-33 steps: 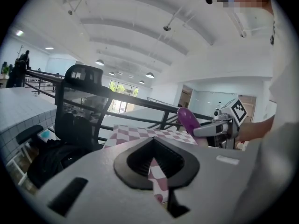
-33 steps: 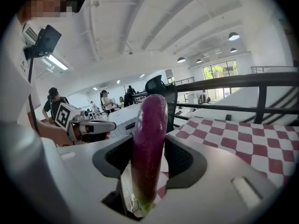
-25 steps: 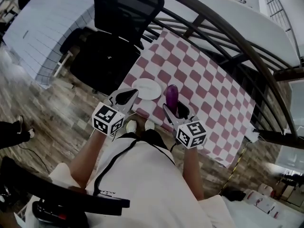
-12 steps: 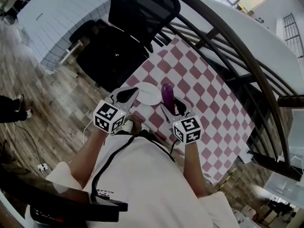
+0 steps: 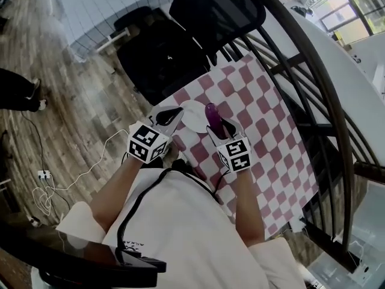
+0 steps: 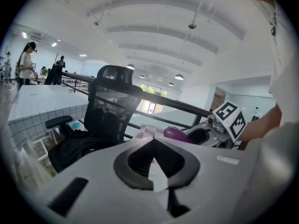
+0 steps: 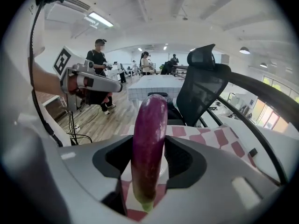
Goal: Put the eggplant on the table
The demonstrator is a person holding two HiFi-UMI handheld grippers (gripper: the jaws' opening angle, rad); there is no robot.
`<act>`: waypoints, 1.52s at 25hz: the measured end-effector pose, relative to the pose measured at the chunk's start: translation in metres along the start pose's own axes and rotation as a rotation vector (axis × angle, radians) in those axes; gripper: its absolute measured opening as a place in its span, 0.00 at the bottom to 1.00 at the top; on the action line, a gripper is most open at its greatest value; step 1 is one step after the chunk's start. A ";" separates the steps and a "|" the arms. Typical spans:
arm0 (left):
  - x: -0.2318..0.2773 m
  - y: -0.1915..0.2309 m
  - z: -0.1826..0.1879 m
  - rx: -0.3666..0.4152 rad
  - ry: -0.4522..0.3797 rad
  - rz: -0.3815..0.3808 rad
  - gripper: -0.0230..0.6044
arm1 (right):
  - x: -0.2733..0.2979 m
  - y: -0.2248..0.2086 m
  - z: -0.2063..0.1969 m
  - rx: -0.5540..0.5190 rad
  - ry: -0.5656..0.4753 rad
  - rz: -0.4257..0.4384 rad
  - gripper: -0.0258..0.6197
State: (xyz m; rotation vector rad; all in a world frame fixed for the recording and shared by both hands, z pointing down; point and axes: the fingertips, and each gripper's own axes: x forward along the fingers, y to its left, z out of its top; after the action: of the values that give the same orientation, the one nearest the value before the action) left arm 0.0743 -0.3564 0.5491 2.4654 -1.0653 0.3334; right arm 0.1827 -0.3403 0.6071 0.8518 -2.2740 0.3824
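A long purple eggplant (image 7: 149, 139) stands upright between the jaws of my right gripper (image 7: 149, 143), which is shut on it, stem end down. In the head view the eggplant (image 5: 210, 114) and right gripper (image 5: 217, 125) hang over the near left part of the red-and-white checked table (image 5: 258, 107). My left gripper (image 5: 169, 114) is shut with nothing in it, just left of a white plate (image 5: 194, 115). In the left gripper view its jaw tips (image 6: 153, 140) meet, and the eggplant (image 6: 179, 134) shows to the right.
A black office chair (image 5: 204, 17) stands beyond the table's far left side. A dark curved railing (image 5: 328, 107) runs along the table's right. Cables (image 5: 42, 191) lie on the wooden floor at left. People (image 7: 100, 59) stand far back in the room.
Both grippers have come down towards the table's near left edge, the right one rolling with the eggplant still held. The head view has swung round.
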 end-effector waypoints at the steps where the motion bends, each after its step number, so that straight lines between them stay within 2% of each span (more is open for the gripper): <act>1: -0.001 0.003 -0.004 -0.006 0.006 0.010 0.04 | 0.007 -0.001 -0.002 -0.021 0.018 0.012 0.37; 6: -0.006 0.012 -0.027 -0.046 0.034 0.061 0.04 | 0.037 0.005 -0.014 -0.128 0.104 0.077 0.37; 10: -0.008 0.016 -0.038 -0.095 0.036 0.089 0.04 | 0.060 0.008 -0.027 -0.168 0.143 0.115 0.37; 14: -0.009 0.017 -0.045 -0.108 0.045 0.105 0.04 | 0.082 0.013 -0.040 -0.214 0.194 0.152 0.37; 25: -0.008 0.020 -0.059 -0.123 0.080 0.116 0.04 | 0.120 0.007 -0.075 -0.358 0.352 0.187 0.37; 30: -0.017 0.027 -0.059 -0.132 0.078 0.142 0.04 | 0.133 0.010 -0.079 -0.419 0.394 0.202 0.37; 38: -0.021 0.032 -0.059 -0.144 0.075 0.146 0.04 | 0.144 0.010 -0.084 -0.457 0.435 0.202 0.38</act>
State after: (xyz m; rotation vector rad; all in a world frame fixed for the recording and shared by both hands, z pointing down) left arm 0.0337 -0.3346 0.6025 2.2372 -1.1966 0.3768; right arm 0.1353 -0.3608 0.7662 0.2730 -1.9264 0.1077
